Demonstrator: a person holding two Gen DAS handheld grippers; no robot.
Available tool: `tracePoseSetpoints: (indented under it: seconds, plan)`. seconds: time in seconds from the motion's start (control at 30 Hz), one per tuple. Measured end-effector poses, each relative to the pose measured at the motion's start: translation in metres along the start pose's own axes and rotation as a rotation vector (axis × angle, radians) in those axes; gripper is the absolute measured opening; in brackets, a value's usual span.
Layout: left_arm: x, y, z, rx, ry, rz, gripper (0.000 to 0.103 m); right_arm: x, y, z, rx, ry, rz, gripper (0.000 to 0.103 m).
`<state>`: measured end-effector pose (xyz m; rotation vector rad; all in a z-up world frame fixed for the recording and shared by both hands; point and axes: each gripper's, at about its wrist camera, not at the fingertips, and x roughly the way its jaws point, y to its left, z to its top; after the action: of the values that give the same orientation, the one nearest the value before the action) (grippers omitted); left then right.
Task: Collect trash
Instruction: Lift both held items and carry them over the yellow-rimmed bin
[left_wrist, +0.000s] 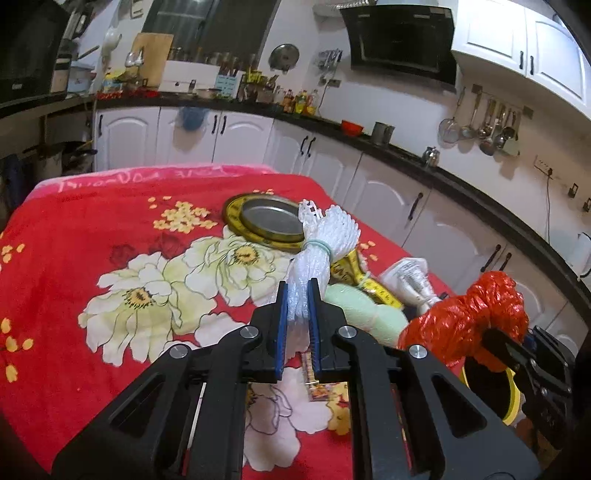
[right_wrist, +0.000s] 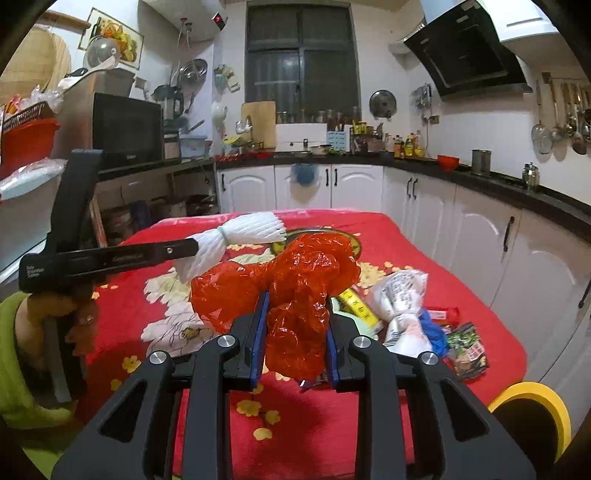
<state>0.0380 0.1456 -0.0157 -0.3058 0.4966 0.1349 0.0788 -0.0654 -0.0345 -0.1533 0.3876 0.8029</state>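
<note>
**Both grippers holding trash above the table**

Left gripper (left_wrist: 297, 295) is clamping a white foam net (left_wrist: 325, 236), bunched and tied with a pale green band, its free end fanning out above the table. Right gripper (right_wrist: 295, 317) is pinching a crumpled red plastic bag (right_wrist: 295, 280), glossy and knotted, lifted clear of the cloth. Beneath them a red blanket with white flowers (left_wrist: 92, 236) is covering the table, carrying a round metal tin (left_wrist: 269, 221), a white wrapper (right_wrist: 402, 299) and other litter. White kitchen cabinets (right_wrist: 362, 184) are lining the walls behind.
</note>
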Motion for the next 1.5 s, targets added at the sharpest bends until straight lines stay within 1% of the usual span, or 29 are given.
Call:
tracePoseSetpoints:
  seconds: [0.27, 0.4, 0.5, 0.77, 1.07, 1.27, 1.5]
  plan:
    - [-0.014, -0.029, 0.002, 0.038, -0.031, -0.057, 0.006, -0.019, -0.017, 0.003, 0.028, -0.045, -0.049, 0.025]
    - [-0.015, -0.048, 0.003, 0.068, -0.033, -0.088, 0.006, -0.033, -0.027, 0.004, 0.035, -0.064, -0.077, 0.025]
    - [-0.015, -0.062, 0.001, 0.100, -0.032, -0.100, 0.006, -0.044, -0.039, 0.001, 0.046, -0.080, -0.114, 0.025]
    - [-0.007, -0.088, 0.002, 0.090, -0.009, -0.167, 0.006, -0.072, -0.077, -0.005, 0.110, -0.104, -0.201, 0.025]
    - [0.006, -0.126, 0.005, 0.103, 0.006, -0.244, 0.006, -0.108, -0.122, -0.023, 0.178, -0.108, -0.327, 0.025]
    - [0.015, -0.159, 0.003, 0.144, 0.019, -0.292, 0.006, -0.129, -0.148, -0.036, 0.213, -0.106, -0.406, 0.025]
    - [0.032, -0.201, -0.006, 0.198, 0.058, -0.362, 0.006, -0.152, -0.176, -0.053, 0.242, -0.086, -0.494, 0.025]
